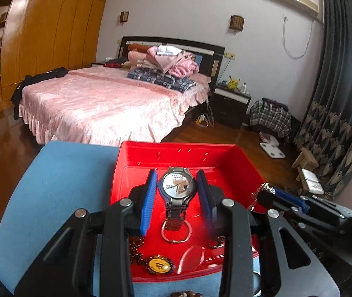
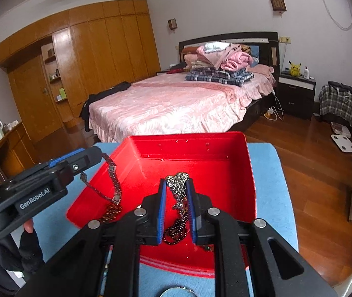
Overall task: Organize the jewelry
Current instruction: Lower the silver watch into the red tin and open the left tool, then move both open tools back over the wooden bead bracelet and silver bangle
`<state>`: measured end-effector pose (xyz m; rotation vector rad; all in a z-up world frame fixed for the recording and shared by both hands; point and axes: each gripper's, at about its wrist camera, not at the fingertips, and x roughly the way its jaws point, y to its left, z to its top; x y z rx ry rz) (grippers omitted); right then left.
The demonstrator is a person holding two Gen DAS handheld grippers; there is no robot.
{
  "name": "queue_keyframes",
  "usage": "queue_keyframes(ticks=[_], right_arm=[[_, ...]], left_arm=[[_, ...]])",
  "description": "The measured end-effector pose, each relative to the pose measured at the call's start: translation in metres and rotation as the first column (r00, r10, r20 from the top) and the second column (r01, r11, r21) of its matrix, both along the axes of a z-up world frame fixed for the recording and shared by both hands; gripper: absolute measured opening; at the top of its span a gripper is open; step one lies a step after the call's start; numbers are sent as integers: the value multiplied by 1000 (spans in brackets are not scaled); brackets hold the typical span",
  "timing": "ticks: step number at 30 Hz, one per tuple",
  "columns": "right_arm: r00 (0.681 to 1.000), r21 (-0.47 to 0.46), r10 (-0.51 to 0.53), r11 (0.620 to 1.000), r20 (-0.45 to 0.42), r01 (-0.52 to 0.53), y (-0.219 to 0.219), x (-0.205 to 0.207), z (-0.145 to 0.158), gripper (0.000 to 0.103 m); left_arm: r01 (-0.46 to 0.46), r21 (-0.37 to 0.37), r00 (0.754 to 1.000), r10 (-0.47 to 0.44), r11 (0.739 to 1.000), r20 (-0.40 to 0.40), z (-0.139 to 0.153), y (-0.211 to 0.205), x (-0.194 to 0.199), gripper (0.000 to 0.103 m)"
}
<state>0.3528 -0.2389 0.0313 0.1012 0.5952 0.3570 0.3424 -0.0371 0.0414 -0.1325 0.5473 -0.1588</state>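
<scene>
My left gripper (image 1: 177, 185) is shut on a silver wristwatch (image 1: 177, 188), its blue pads against the sides of the case. The metal band (image 2: 114, 185) dangles over the left rim of the red tray (image 1: 225, 158). In the right wrist view the left gripper (image 2: 96, 154) comes in from the left. My right gripper (image 2: 176, 183) is shut on a bunched silver chain (image 2: 178, 182), and a dark bead strand (image 2: 176, 230) hangs from it above the tray floor (image 2: 213, 173). The right gripper (image 1: 262, 194) also shows at the tray's right edge.
The tray sits on a blue mat (image 1: 64, 185). A gold pendant (image 1: 160, 267), a metal ring (image 1: 176, 234) and dark beads (image 2: 113, 212) lie at the tray's near end. A gloved hand (image 2: 28, 232) holds the left tool. Beyond are a pink bed (image 1: 106, 104) and wooden floor.
</scene>
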Motion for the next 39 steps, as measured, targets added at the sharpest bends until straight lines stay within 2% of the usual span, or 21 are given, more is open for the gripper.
queue_keyframes(ticks=[2, 4, 5, 6, 8, 10, 12, 15, 20, 25, 30, 35, 39], right_arm=[[1000, -5, -2, 1000, -7, 2, 0, 4, -5, 16], [1000, -13, -4, 1000, -18, 4, -1, 8, -10, 20], [1000, -15, -5, 1000, -22, 5, -1, 9, -12, 27], [1000, -19, -13, 1000, -24, 12, -1, 9, -13, 45], [1000, -20, -20, 1000, -10, 20, -3, 5, -14, 50], [999, -27, -37, 999, 9, 37, -5, -2, -12, 65], [998, -33, -52, 998, 31, 53, -7, -11, -9, 68], [994, -46, -83, 995, 72, 86, -14, -34, -5, 80], [990, -35, -110, 993, 94, 113, -23, -66, -4, 86], [988, -2, -133, 991, 74, 134, -34, -91, -11, 86], [987, 5, -152, 988, 45, 152, -37, -110, -26, 86], [988, 3, -155, 988, 12, 154, -39, -113, -39, 86], [989, -2, -148, 989, 8, 148, -37, -115, -43, 86]], left_arm=[[-4, 10, 1000, 4, 1000, -21, -8, 2, 5, 31], [-5, 20, 998, 6, 1000, -55, -15, 4, 10, 32], [-3, 20, 998, 4, 1000, -68, -18, 6, 11, 37], [-5, 23, 998, 6, 1000, -67, -18, 8, 10, 43], [-16, 32, 999, 18, 999, -47, -16, 12, 4, 65], [-17, 39, 999, 18, 999, -27, -10, 16, -3, 70], [-17, 52, 1000, 18, 999, -14, -5, 19, -11, 76], [-32, 80, 999, 31, 996, 11, 1, 25, -33, 83], [-63, 67, 998, 62, 996, 23, 2, 33, -71, 88], [-90, 100, 996, 91, 991, 1, -13, 34, -99, 88], [-82, 114, 993, 91, 990, -73, -38, 31, -109, 88], [-74, 131, 982, 95, 989, -164, -67, 29, -108, 88], [-63, 132, 974, 90, 989, -209, -77, 28, -105, 85]])
